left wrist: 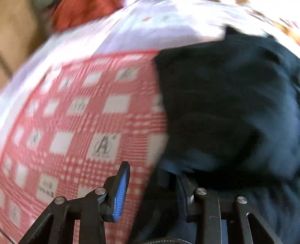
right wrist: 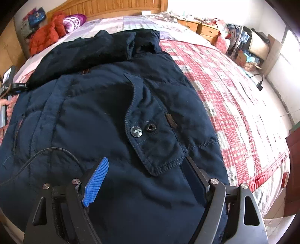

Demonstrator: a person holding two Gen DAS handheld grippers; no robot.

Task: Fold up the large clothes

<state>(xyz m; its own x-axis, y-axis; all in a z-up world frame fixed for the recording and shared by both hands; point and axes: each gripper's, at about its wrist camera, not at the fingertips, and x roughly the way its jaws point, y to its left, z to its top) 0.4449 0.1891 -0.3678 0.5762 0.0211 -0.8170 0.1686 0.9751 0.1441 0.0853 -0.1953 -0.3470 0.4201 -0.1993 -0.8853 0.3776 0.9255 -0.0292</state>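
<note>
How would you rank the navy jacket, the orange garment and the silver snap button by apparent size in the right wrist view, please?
1. navy jacket
2. orange garment, far off, so truly larger than it looks
3. silver snap button

The left gripper (left wrist: 152, 189) points down at a bed, and the whole view is smeared by motion blur. Its left finger (left wrist: 121, 191) shows a blue ribbed pad and hangs over a red-and-white checked quilt (left wrist: 78, 116), whose white squares carry grey printed marks. The right finger (left wrist: 185, 199) is dark and sits against a navy jacket (left wrist: 234, 112). A fold of that jacket fills the gap between the two fingers, though the blur hides whether the blue pad presses on it. The jacket covers the right half of the view, lying on the quilt. Beyond the quilt runs a pale sheet (left wrist: 150, 32), with an orange garment (left wrist: 82, 13) at the top left.
</note>
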